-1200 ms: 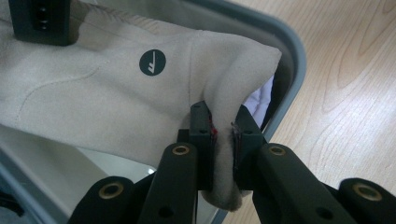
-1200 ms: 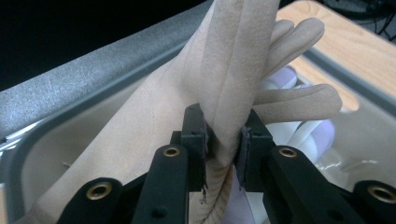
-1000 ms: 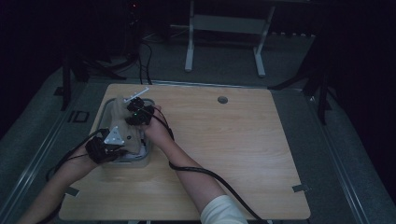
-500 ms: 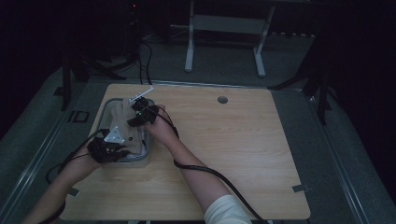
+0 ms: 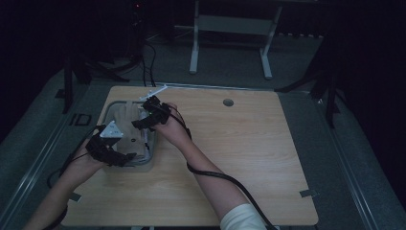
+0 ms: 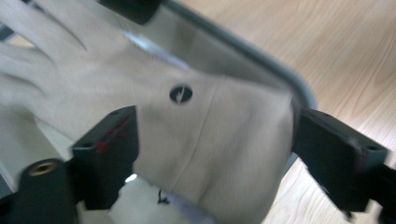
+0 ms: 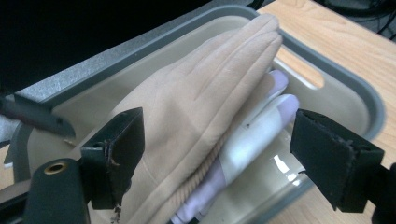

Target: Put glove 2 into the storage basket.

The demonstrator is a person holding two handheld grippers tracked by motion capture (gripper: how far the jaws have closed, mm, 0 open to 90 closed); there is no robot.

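glove (image 7: 187,116) lies flat in the bin (image 7: 327,81) at the table's (image 5: 249,158) left side, beige one stacked on a white one (image 7: 261,130), fingers toward the far end. left tool (image 5: 119,155) sits at the cuff end, right tool (image 5: 143,120) by the fingers: one per end, likely to lay it out straight. both tools' jaws have just been opening; each now stands wide with the glove between the jaws but pads clear of the fabric, so neither has hold of anything. looks like a release after placing. cuff (image 6: 233,154) rests against the bin's near rim, so the glove stays put without a grip.
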